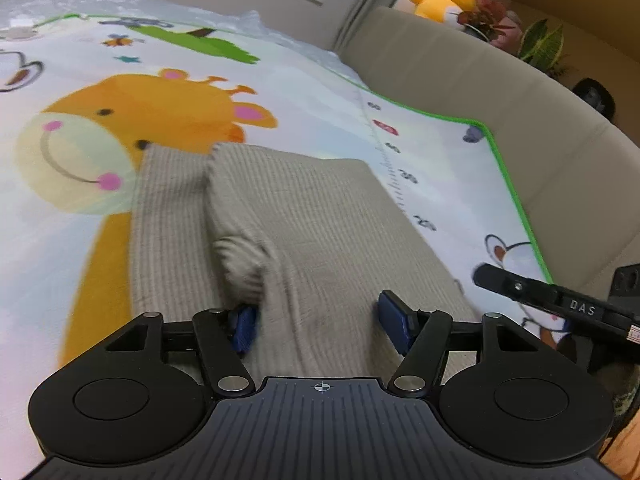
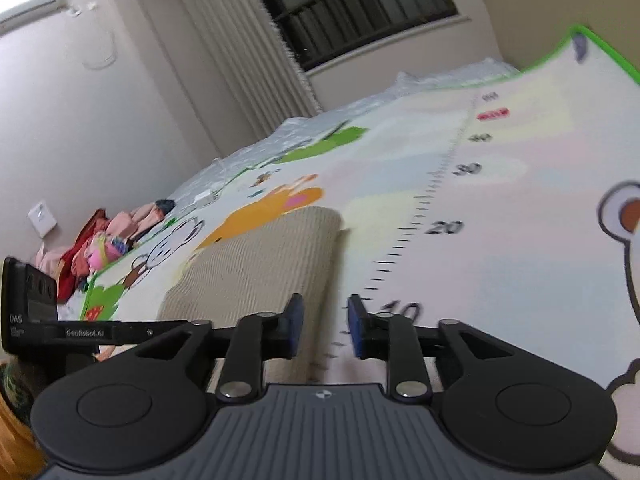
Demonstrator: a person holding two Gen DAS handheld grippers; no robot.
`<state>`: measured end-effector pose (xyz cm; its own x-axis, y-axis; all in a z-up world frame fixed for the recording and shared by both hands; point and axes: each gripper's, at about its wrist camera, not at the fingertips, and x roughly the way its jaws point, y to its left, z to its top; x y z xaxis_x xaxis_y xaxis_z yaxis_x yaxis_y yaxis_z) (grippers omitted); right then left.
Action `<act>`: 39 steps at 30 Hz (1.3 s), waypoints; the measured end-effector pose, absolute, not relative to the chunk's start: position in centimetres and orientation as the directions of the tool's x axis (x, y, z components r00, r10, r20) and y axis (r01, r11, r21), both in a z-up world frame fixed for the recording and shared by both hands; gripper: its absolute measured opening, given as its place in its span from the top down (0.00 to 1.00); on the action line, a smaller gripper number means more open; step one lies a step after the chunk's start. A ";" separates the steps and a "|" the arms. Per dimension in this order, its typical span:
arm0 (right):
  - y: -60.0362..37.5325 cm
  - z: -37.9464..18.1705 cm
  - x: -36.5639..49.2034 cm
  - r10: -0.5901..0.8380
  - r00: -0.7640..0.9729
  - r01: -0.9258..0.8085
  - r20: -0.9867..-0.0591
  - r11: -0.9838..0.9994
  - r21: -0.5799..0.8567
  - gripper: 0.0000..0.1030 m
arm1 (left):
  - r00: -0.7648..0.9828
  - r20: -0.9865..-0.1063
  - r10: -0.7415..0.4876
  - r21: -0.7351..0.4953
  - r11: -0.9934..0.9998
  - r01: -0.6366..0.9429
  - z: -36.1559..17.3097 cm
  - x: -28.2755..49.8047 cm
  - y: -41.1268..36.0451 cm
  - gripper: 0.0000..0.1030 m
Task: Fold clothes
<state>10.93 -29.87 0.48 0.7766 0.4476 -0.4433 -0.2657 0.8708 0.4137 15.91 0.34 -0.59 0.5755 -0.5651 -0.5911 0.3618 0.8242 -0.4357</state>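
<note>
Beige knit on play mat, both grippers spread and empty.
Left gripper [image 1: 318, 322] sat over garment [image 1: 304, 220], fingers apart straddling it, long axis running away; right gripper [image 2: 323, 326], fingers parted, hovered just right of its edge; clothes pile [image 2: 104, 240] far beyond.

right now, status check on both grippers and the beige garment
Left gripper open, fingers astride the beige ribbed garment. Right gripper open, empty, beside garment's edge. Garment partly folded on play mat. Nothing in the way.
</note>
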 end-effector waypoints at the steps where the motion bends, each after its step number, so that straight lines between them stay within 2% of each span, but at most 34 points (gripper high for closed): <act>1: -29.1 0.9 10.5 0.461 0.773 -0.296 -0.435 0.870 0.395 0.66 | 0.580 -0.591 -0.561 -0.434 0.827 0.358 -0.5 15.7 0.7 0.36; 2: -28.3 1.3 10.0 0.475 0.769 -0.327 -0.427 0.867 0.376 0.61 | 0.585 -0.590 -0.557 -0.432 0.830 0.354 -0.3 15.4 1.1 0.36; 4: -26.6 1.8 9.2 0.519 0.743 -0.394 -0.422 0.849 0.352 0.40 | 0.594 -0.589 -0.548 -0.428 0.835 0.346 0.0 15.0 1.9 0.36; 8: -23.1 0.3 8.2 0.568 0.650 -0.471 -0.505 0.823 0.319 0.32 | 0.613 -0.586 -0.531 -0.420 0.845 0.331 0.5 14.0 3.5 0.29; 10: -21.7 -0.7 7.6 0.536 0.655 -0.478 -0.532 0.840 0.258 0.23 | 0.622 -0.584 -0.522 -0.416 0.850 0.323 0.8 13.5 4.3 0.28; 12: -20.7 -1.3 7.2 0.505 0.672 -0.476 -0.542 0.855 0.207 0.21 | 0.630 -0.583 -0.513 -0.412 0.855 0.315 1.1 13.0 5.1 0.27; 14: -20.8 -0.9 7.3 0.501 0.669 -0.464 -0.549 0.859 0.218 0.20 | 0.639 -0.581 -0.504 -0.408 0.860 0.307 1.3 12.6 5.8 0.23; 17: -21.2 -0.3 6.8 0.485 0.675 -0.447 -0.556 0.869 0.215 0.17 | 0.605 -0.556 -0.570 -0.439 0.819 0.369 1.4 12.2 4.2 0.17; 20: -22.6 0.8 5.8 0.445 0.716 -0.411 -0.538 0.891 0.191 0.01 | 0.572 -0.546 -0.612 -0.456 0.790 0.411 0.9 12.0 2.7 0.16; 23: -24.8 1.4 5.4 0.352 0.779 -0.316 -0.519 0.935 0.160 0.00 | 0.558 -0.570 -0.603 -0.443 0.798 0.409 -0.3 12.2 2.0 0.15; 26: -26.8 0.9 6.2 0.253 0.787 -0.196 -0.563 0.967 0.162 0.00 | 0.560 -0.578 -0.594 -0.431 0.805 0.409 -1.0 12.0 2.3 0.15; 30: -27.6 -1.6 7.3 0.199 0.730 -0.116 -0.654 0.979 0.169 0.00 | 0.564 -0.572 -0.595 -0.419 0.803 0.423 -1.4 11.5 2.8 0.15; 39: -27.2 -1.5 8.1 0.181 0.691 -0.103 -0.700 0.983 0.153 0.00 | 0.589 -0.575 -0.568 -0.388 0.823 0.414 0.0 10.3 3.5 0.15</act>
<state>8.07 -27.18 -1.51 0.6912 0.1810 -0.6996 -0.1029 0.9829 0.1526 10.34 3.55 -0.01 0.5889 -0.5676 -0.5754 0.4141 0.8233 -0.3883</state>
